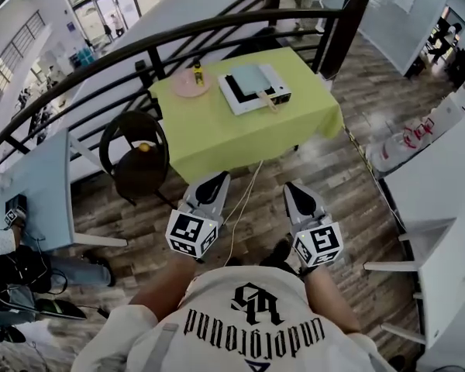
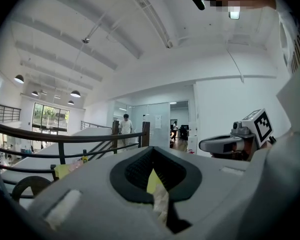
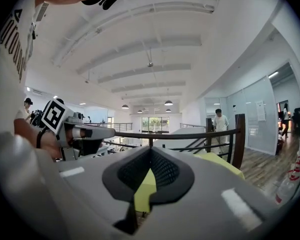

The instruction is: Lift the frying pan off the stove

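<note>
A pale blue square frying pan with a wooden handle sits on a white stove. The stove stands on a table with a green cloth, some way ahead of me. My left gripper and right gripper are held side by side over the wood floor, short of the table. Both point towards it, level. In the left gripper view the left gripper has its jaws together with nothing between them. So has the right gripper in its own view.
A pink plate and a yellow bottle stand left of the stove. A black round chair is at the table's left corner. A black railing runs behind the table. White tables flank me, and a cable lies on the floor.
</note>
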Demonstrator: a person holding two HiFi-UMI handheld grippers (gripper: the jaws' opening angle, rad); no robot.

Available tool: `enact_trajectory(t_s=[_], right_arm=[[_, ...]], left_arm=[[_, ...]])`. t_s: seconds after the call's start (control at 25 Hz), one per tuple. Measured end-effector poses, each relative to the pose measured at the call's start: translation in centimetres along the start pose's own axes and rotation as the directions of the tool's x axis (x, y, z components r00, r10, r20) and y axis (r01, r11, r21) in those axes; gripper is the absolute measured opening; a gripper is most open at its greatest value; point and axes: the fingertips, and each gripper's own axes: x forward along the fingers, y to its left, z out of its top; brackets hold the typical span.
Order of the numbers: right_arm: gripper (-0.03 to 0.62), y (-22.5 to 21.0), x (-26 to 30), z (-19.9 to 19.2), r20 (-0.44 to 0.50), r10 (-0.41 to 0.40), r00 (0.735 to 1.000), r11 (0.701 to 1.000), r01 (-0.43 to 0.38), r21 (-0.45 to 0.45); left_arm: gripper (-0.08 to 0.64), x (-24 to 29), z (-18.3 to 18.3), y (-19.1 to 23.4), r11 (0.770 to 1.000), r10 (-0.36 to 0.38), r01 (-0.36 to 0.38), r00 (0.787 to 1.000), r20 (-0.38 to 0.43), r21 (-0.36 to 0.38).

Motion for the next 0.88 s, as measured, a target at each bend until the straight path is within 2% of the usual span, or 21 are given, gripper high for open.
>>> enact_trajectory(t_s=[0.24, 0.4, 0.88], right_arm=[[0.002, -2.1, 4.2, -0.5, -0.003, 0.063, 0.998, 0.998, -0.063, 0.004], [0.002, -5.0, 7.6, -0.5, -0.008, 0.118, 0.993, 0.993, -0.118, -0.001], [0.002, -19.6, 14.8, 0.5, -0.034, 0.245, 0.969, 0.969, -0.246, -0.021]], left_arm=[[0.006, 2.8, -0.6, 2.2, 0.999, 0.037, -0.038, 0.999, -0.009, -0.013], [0.006, 6.1, -0.6, 3.9, 0.996, 0.082, -0.083, 0.997, -0.014, -0.017], [0.006, 20.9, 0.1, 5.2, 0.981, 0.188, -0.19, 0.982, -0.031, -0.049]])
